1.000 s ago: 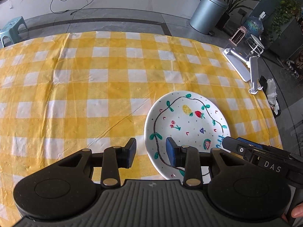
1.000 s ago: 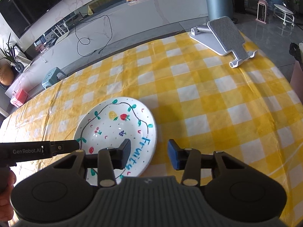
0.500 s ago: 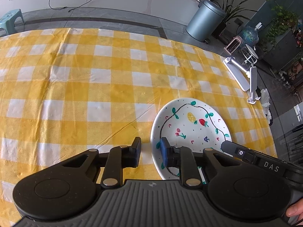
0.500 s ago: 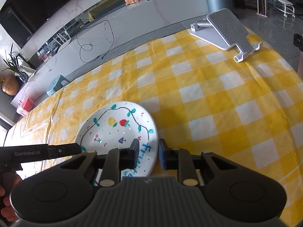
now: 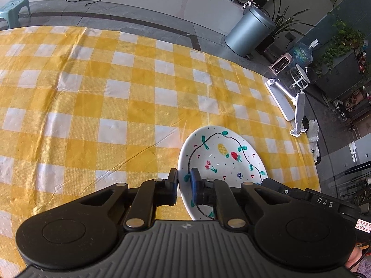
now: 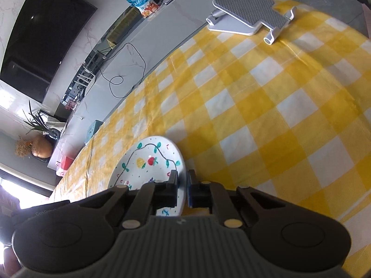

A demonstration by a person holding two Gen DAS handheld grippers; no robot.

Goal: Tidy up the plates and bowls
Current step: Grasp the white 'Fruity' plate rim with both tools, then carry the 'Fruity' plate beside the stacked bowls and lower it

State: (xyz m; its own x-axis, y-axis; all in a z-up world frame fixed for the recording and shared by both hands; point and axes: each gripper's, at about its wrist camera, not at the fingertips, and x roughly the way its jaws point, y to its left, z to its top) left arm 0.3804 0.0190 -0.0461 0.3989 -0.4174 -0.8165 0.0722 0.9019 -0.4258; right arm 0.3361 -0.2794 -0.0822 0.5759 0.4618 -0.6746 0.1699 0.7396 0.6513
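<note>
Table (image 5: 116, 97): yellow-and-white checked cloth, creased. We note a grey folding stand (image 6: 250, 9) at its far edge, well apart from the work.

Plate (image 5: 220, 155): sits near the table's near edge, toward the corner below the stand. White, glazed, shallow with a raised rim; hand-painted vine loop, pineapple, strawberry, small flowers, blue lettering on the near rim.

Handling, our judgement: ceramic, so stiff, moderately heavy, breakable; the glaze looks slick. The rim is the only place to take hold, at opposite sides, lifted level.

Left gripper (image 5: 184, 180): jaws closing, nearly together, straddling the plate's left rim, one finger outside, one inside.

Right gripper (image 6: 183, 180): jaws pressed on the right rim, one pad each side, no visible gap.

Plate appears tipped in the right wrist view; we cannot tell if it has left the cloth.
</note>
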